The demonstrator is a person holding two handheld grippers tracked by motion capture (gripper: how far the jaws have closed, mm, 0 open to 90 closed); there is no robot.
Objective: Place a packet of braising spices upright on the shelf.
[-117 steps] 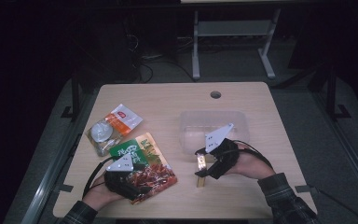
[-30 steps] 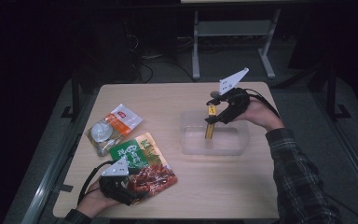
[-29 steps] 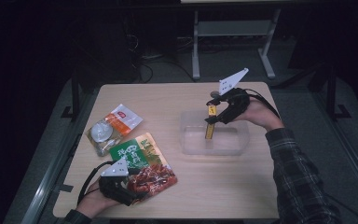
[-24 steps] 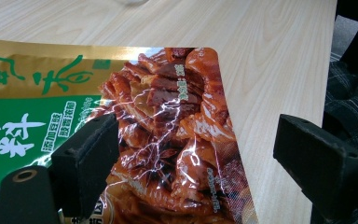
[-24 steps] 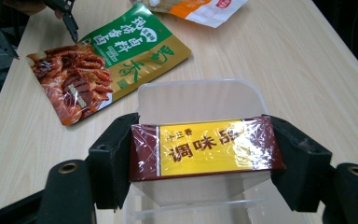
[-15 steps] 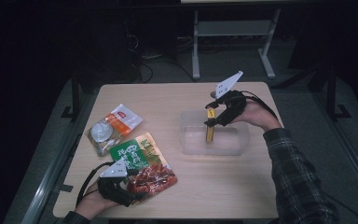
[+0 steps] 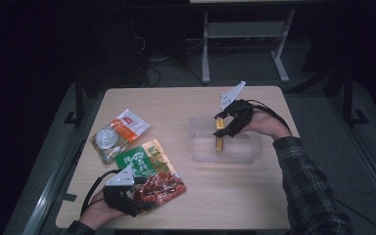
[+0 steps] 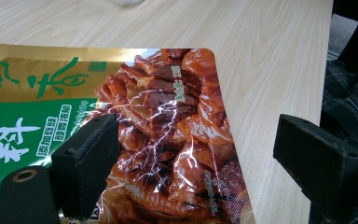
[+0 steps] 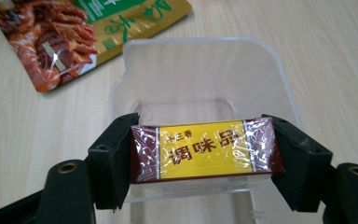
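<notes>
Left gripper (image 7: 144,193) rests low at the near left of the tabletop (image 7: 186,100), its jaws spread wide and clamping nothing. In the left gripper view (image 8: 196,158) one jaw sits over the red-and-green snack pouch (image 8: 163,140) while the other stands off past the pouch's edge, over bare wood. The pouch (image 7: 149,171) lies flat directly under and ahead of this gripper, its glossy printed face up. Farther ahead of the gripper, toward the far left, lies a smaller packet (image 7: 120,134) with an orange-and-white top and a clear pale lower part, just beside the pouch's far corner.

To the right, well apart from the left gripper, the right gripper (image 7: 221,132) is held over the clear plastic container (image 7: 247,154), pointing down into it. Its jaws are clenched on a small brown-and-yellow wrapped block (image 7: 219,142), one pad on each short end. In the right gripper view (image 9: 205,149) the block (image 9: 205,149) spans the gap crosswise, yellow label facing the camera, and the container (image 9: 196,74) opens just beyond and below it. The block hangs inside the container's rim; whether it touches the bottom cannot be told. A plaid sleeve (image 7: 306,186) trails back from the right hand (image 7: 264,125).
</notes>
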